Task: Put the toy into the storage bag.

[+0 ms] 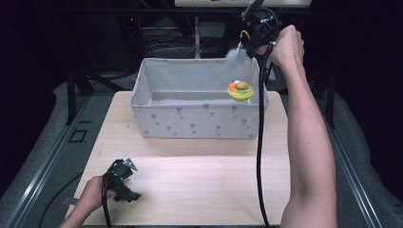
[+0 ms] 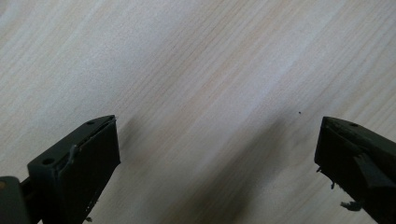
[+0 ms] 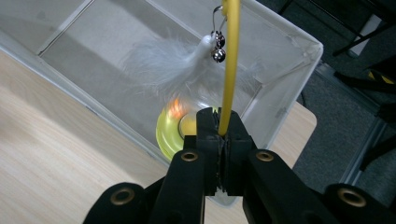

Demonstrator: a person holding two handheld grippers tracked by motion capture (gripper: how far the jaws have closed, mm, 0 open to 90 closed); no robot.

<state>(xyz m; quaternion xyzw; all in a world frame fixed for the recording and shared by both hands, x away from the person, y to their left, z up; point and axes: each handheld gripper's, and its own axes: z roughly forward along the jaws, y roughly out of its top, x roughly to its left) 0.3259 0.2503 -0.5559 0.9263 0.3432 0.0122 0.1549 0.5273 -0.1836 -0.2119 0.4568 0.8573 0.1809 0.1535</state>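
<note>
My right gripper is raised over the far right corner of a grey fabric box. In the right gripper view it is shut on a thin yellow rod of a cat toy. A white feather and small bells hang from the rod's top. The toy's yellow round base hangs at the box's right end, just above its rim. My left gripper rests low over the near left of the wooden table. Its jaws stand wide apart with only bare wood between them.
The box stands at the table's far middle, with a bare floor inside. A black cable hangs from my right gripper down across the table's right side. Dark frames and cables stand behind the table, and grey floor lies on both sides.
</note>
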